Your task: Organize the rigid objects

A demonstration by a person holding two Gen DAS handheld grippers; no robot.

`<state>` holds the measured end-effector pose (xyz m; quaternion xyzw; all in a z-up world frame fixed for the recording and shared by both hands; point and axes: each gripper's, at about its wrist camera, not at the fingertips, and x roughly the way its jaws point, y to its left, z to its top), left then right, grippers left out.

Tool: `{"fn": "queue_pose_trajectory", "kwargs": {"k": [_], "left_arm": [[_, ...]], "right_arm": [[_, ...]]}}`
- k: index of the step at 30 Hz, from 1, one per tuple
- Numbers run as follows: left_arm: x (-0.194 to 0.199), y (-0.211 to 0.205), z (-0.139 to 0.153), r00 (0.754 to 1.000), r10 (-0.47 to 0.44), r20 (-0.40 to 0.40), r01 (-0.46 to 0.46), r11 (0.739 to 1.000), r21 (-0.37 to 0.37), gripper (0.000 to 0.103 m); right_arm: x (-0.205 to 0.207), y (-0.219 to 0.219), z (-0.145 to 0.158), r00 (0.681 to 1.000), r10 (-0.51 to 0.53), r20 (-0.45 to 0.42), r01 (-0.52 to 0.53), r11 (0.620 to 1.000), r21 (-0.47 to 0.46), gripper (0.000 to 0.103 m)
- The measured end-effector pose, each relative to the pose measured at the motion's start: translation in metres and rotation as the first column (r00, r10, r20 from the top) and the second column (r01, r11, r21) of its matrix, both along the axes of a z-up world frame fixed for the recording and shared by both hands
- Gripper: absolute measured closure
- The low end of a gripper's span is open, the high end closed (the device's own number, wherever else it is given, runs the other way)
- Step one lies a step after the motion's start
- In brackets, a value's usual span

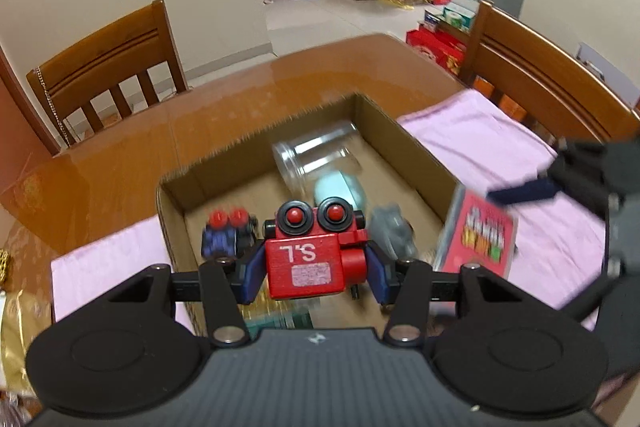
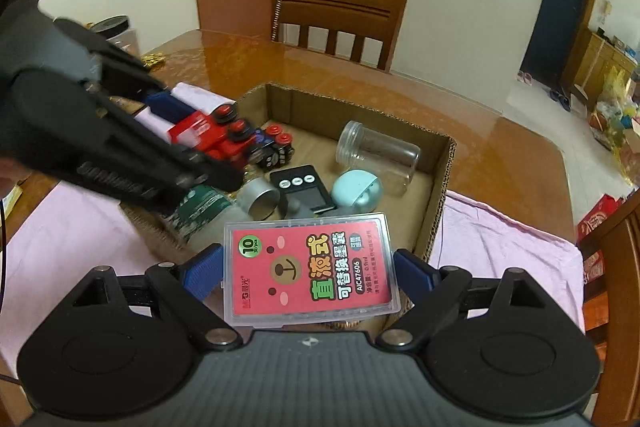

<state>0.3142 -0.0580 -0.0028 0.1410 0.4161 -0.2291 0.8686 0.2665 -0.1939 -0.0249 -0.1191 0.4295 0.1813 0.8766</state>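
My left gripper [image 1: 316, 267] is shut on a red toy robot [image 1: 308, 259] with two round black eyes, and holds it above the near end of an open cardboard box [image 1: 400, 131]. My right gripper [image 2: 310, 267] is shut on a flat clear case with a pink printed card [image 2: 308, 267], held over the box's near right corner. Inside the box lie a clear plastic jar [image 2: 376, 155], a teal egg-shaped thing [image 2: 356, 195], a dark blue toy robot [image 2: 276, 147], a black timer [image 2: 302, 187], a silver ring [image 2: 262, 203], a green-labelled bottle [image 2: 204, 215] and a grey piece [image 1: 394, 231].
The box sits on a pink cloth [image 1: 480, 147] on a glossy brown wooden table [image 1: 240, 99]. Wooden chairs stand at the far side [image 2: 340, 15] and at the right [image 1: 540, 67]. A dark-lidded jar [image 2: 116, 27] and gold items stand at the table's far left.
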Motion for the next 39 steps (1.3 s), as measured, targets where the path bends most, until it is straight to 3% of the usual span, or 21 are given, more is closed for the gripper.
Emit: {"fn": "queue_pose_trajectory", "kwargs": {"k": [8, 9, 10, 21, 23, 25, 27, 30, 34, 39], "left_arm": [[0.039, -0.018, -0.025, 0.999, 0.027, -0.043, -0.027, 1.000, 0.007, 0.053], [0.041, -0.020, -0.029, 0.998, 0.028, -0.050, -0.028, 1.000, 0.007, 0.053], [0.044, -0.022, -0.032, 0.998, 0.030, -0.054, -0.029, 1.000, 0.010, 0.053], [0.073, -0.024, -0.066, 0.991, 0.105, -0.081, -0.102, 0.994, 0.038, 0.053], [0.074, -0.020, -0.066, 0.988, 0.137, -0.065, -0.135, 0.990, 0.028, 0.046], [0.071, -0.016, -0.057, 0.987, 0.162, -0.018, -0.162, 0.987, -0.003, 0.018], [0.063, -0.010, -0.045, 0.981, 0.188, 0.048, -0.186, 0.982, -0.037, 0.004], [0.045, 0.001, -0.023, 0.967, 0.210, 0.148, -0.198, 0.976, -0.091, 0.003], [0.013, 0.018, 0.004, 0.947, 0.249, 0.203, -0.232, 0.967, -0.105, 0.001], [-0.033, 0.032, 0.015, 0.940, 0.304, 0.154, -0.311, 0.950, 0.025, 0.001]], "right_arm": [[0.020, 0.001, -0.027, 0.996, -0.070, -0.060, 0.073, 0.996, 0.049, 0.010], [0.021, 0.001, -0.028, 0.995, -0.070, -0.074, 0.074, 0.996, 0.055, 0.006], [0.020, 0.001, -0.028, 0.994, -0.075, -0.074, 0.079, 0.995, 0.054, 0.000], [0.012, -0.008, -0.021, 0.989, -0.120, -0.082, 0.123, 0.992, 0.039, 0.000], [0.010, -0.009, -0.019, 0.989, -0.123, -0.078, 0.126, 0.991, 0.037, 0.000], [0.009, -0.008, -0.017, 0.990, -0.121, -0.074, 0.124, 0.992, 0.035, 0.000], [0.007, -0.007, -0.015, 0.990, -0.121, -0.071, 0.124, 0.992, 0.032, 0.000], [0.006, -0.005, -0.010, 0.989, -0.127, -0.071, 0.129, 0.991, 0.024, 0.000], [0.002, -0.003, -0.002, 0.984, -0.164, -0.062, 0.164, 0.986, -0.003, 0.000], [-0.002, -0.007, 0.005, 0.953, -0.299, -0.050, 0.294, 0.952, -0.090, 0.000]]}}
